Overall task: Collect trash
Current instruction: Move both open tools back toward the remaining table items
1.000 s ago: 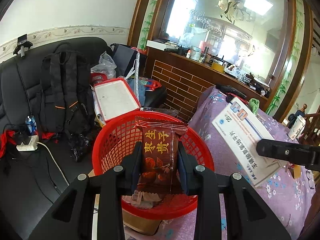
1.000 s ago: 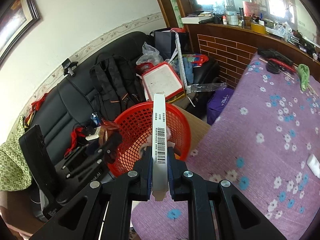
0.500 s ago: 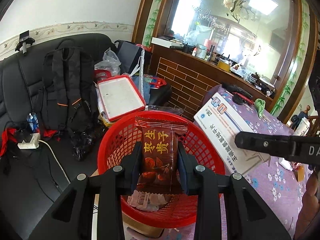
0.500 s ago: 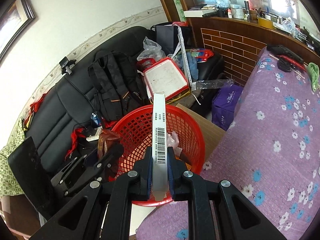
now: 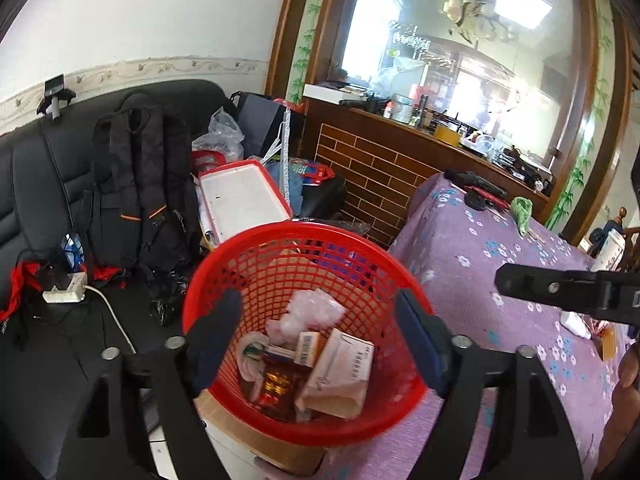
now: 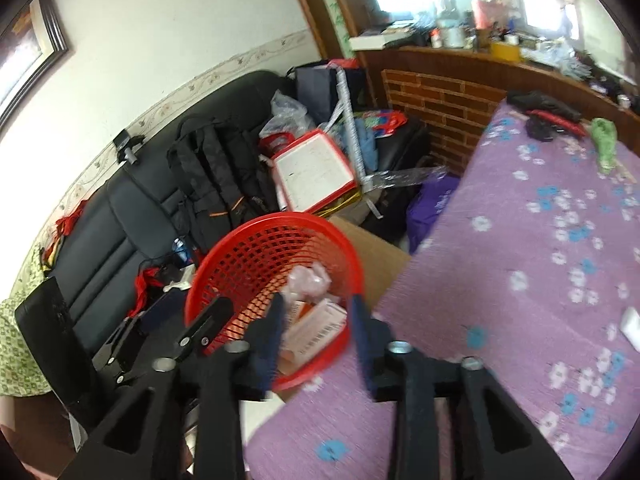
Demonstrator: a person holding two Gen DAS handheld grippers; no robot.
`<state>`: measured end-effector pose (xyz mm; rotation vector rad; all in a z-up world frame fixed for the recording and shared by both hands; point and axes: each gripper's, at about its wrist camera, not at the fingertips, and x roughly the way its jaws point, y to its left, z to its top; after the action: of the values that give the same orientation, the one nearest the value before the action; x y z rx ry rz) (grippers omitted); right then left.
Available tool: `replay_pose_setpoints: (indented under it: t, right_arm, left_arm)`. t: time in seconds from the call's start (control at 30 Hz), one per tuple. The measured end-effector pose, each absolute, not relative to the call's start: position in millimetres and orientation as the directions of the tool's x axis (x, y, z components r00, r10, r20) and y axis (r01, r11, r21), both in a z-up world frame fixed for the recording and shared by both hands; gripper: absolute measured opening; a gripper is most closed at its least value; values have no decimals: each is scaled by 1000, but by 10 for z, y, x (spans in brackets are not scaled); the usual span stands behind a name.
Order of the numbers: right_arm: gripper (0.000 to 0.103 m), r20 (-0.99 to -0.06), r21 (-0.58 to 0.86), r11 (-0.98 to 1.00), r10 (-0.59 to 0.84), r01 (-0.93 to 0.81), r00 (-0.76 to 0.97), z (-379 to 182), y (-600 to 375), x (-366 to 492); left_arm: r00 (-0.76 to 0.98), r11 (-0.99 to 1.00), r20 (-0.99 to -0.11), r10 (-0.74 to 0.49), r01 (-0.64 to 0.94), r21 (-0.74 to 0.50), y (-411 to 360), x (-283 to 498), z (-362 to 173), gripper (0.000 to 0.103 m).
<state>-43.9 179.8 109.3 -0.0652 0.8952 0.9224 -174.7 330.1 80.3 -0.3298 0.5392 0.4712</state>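
Trash lies gathered in the red basket (image 5: 304, 264), which stands on a brown box beside the purple flowered tablecloth (image 5: 472, 248). Leftmost in the left wrist view, a black backpack (image 5: 136, 184) leans on the dark sofa, with a red-rimmed white tray (image 5: 244, 196) propped next to it. The left gripper (image 5: 320, 332) hangs over the basket; its jaws have just been opening, stand wide apart and hold nothing. Below them, on the basket floor, lie a dark red snack wrapper (image 5: 278, 390), a pale carton with a barcode (image 5: 340, 368) just beside it on the right, and crumpled clear plastic (image 5: 308, 312) behind both. Further right, the right gripper (image 6: 316, 320) is over the near rim of the basket; its jaws have also just been opening, are parted, and nothing is between them. That view is blurred, so the items under it are likely the same carton and plastic.
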Motion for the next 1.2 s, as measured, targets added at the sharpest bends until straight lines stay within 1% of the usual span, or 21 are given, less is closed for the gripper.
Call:
replay_pose_setpoints:
  t: [0.03, 0.13, 0.3, 0.47, 0.57, 0.67, 0.77, 0.93, 1.2]
  right_arm:
    - [51, -693, 300, 635, 658, -712, 295, 1096, 1705, -456]
    - [51, -694, 280, 668, 637, -689, 336, 1069, 1380, -483]
    - [56, -706, 301, 726, 606, -618, 368, 939, 766, -454]
    - [56, -717, 284, 790, 551, -543, 427, 816, 165, -458]
    - [56, -718, 297, 817, 532, -494, 449, 736, -201, -461]
    - [56, -722, 296, 842, 507, -451, 472, 676, -467, -474]
    - [56, -718, 302, 856, 494, -420, 491, 658, -687, -476]
    - [56, -710, 287, 882, 458, -374, 535, 645, -986, -458]
    - [57, -708, 336, 884, 465, -325, 532, 554, -1279, -397]
  left_arm:
    - [759, 849, -555, 341, -502, -165, 3222, -1744, 810, 82]
    - [761, 870, -556, 335, -476, -128, 2978, -1701, 802, 83]
    - [765, 908, -576, 288, -410, -92, 2511, -1578, 735, 83]
    - [774, 943, -581, 251, -332, -34, 1980, -1448, 706, 83]
    - [781, 960, -579, 234, -281, 10, 1668, -1378, 681, 83]
    - [785, 973, -580, 217, -221, 65, 1320, -1295, 656, 84]
    - [791, 982, -582, 189, -169, 90, 1055, -1238, 642, 84]
    - [792, 986, -587, 168, -121, 118, 783, -1176, 618, 84]
    - [782, 983, -600, 168, -85, 165, 536, -1071, 585, 84]
